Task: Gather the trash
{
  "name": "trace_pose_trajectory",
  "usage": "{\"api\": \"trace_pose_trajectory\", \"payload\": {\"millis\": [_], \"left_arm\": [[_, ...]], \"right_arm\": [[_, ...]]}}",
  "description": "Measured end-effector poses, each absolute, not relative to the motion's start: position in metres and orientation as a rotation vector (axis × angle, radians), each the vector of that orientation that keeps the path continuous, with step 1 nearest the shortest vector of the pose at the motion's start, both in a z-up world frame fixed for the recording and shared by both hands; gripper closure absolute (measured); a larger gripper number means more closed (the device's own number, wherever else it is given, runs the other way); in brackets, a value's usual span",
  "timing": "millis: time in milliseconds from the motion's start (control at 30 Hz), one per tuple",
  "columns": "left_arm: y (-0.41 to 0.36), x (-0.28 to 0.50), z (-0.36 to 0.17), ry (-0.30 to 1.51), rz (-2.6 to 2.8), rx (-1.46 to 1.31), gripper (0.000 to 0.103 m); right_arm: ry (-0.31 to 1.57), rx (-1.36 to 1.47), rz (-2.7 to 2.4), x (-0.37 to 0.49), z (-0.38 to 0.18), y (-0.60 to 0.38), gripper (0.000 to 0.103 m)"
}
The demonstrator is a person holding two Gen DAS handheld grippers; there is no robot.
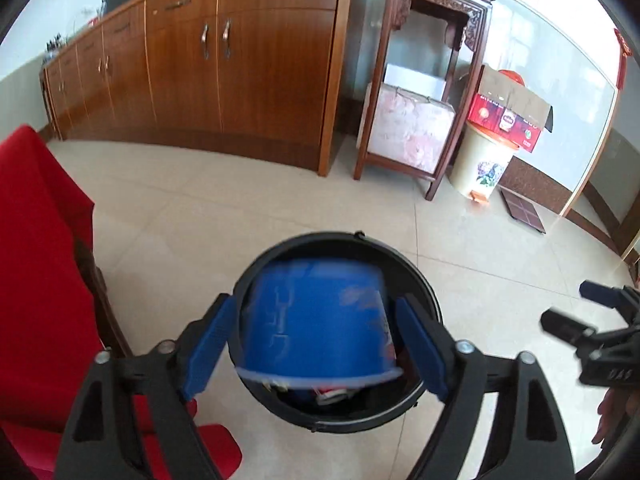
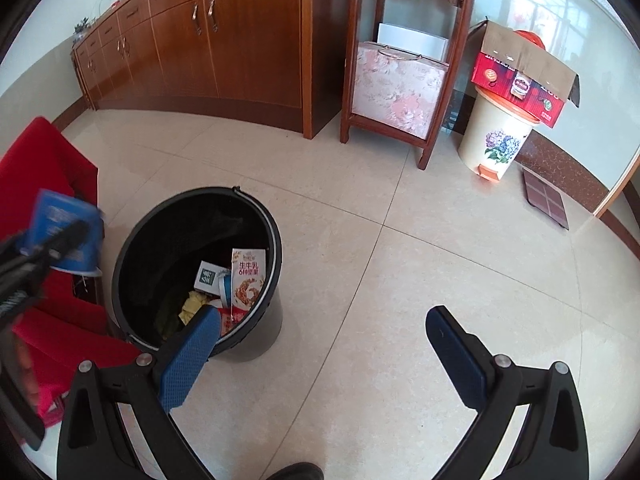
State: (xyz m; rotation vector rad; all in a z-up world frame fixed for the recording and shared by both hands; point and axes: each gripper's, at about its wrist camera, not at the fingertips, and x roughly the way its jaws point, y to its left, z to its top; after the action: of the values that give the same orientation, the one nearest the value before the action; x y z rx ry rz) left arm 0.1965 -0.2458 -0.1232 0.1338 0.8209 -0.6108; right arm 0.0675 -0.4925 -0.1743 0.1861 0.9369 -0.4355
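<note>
Over the black bin [image 1: 280,408], an upturned, blurred blue cup [image 1: 316,320] with white rim.

Blue plastic cup-style tub [image 1: 316,320], inverted: white-rimmed mouth faces down and toward the camera, base up. Motion-blurred. In the left wrist view it sits in line with the mouth of the black round plastic trash bin [image 1: 424,288]; in the right wrist view it's to the left of the bin, above rim height.

Bin upright on the tiled floor, left of centre. Already inside: beige printed snack carton [image 2: 248,280] leaning on the right wall, small white-and-dark box [image 2: 209,278], crumpled yellow scrap [image 2: 194,304].
</note>
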Motion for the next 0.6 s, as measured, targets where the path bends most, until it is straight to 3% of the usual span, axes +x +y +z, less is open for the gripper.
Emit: {"api": "trace_pose_trajectory", "payload": {"millis": [133, 433, 600], "left_arm": [[-0.234, 0.171, -0.096, 0.757, -0.596, 0.134, 0.000], [-0.213, 0.160, -0.052, 0.674, -0.525, 0.156, 0.000], [-0.181, 0.132, -0.020, 0.634, -0.461, 0.165, 0.000]], "right_arm": [[0.892, 0.202, -0.427, 0.062, -0.162, -0.490, 0.000], [0.839, 0.162, -0.379, 0.060, -0.142, -0.455, 0.000], [0.761, 0.125, -0.352, 0.049, -0.099, -0.420, 0.000]]}}
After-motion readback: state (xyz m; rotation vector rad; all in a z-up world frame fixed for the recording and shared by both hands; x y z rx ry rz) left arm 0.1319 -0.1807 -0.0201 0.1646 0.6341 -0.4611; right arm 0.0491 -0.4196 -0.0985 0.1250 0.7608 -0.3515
